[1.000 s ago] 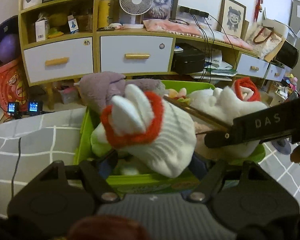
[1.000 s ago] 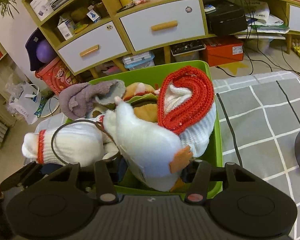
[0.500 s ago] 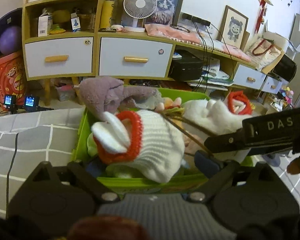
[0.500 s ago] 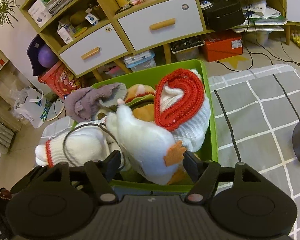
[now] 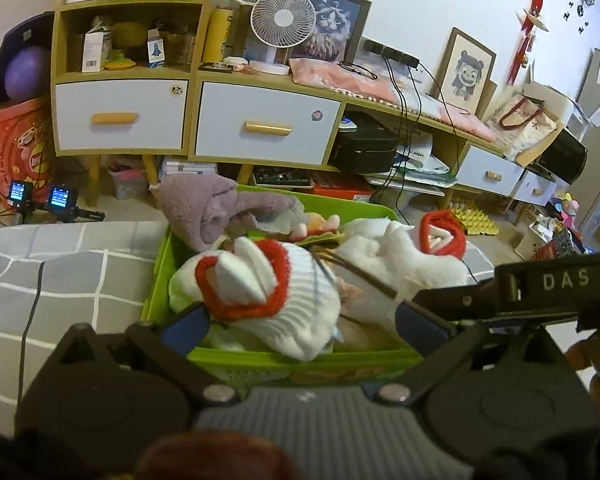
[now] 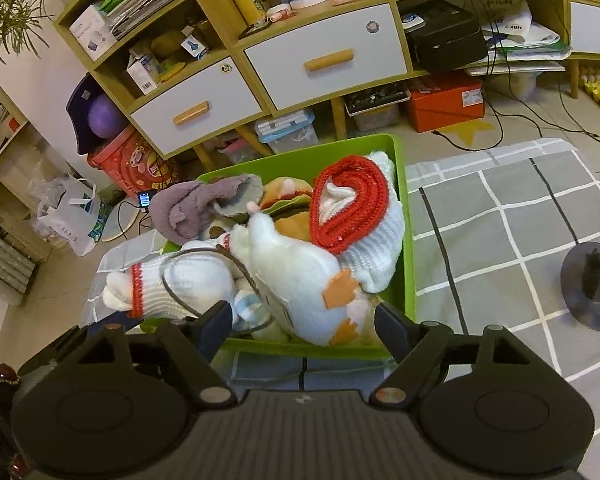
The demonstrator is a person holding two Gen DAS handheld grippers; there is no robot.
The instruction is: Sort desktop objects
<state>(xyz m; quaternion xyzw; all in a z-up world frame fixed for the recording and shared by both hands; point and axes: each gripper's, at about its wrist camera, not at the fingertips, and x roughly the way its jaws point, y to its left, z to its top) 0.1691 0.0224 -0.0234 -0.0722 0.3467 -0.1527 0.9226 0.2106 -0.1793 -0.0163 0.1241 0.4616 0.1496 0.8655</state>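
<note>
The green bin (image 6: 408, 264) at frame centre looks nearly full of soft toys. Both the left gripper (image 5: 300, 320) and right gripper (image 6: 304, 316) gape wide, holding nothing.

Green bin (image 6: 407, 240) glossy plastic; white glove (image 5: 300, 300) ribbed knit; purple toy (image 5: 204, 212) fuzzy plush.

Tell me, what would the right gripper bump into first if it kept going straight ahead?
Most likely the white plush toy. It lies on top of the pile in the green bin, right between the right gripper's open fingers. How far ahead is hard to tell.
</note>
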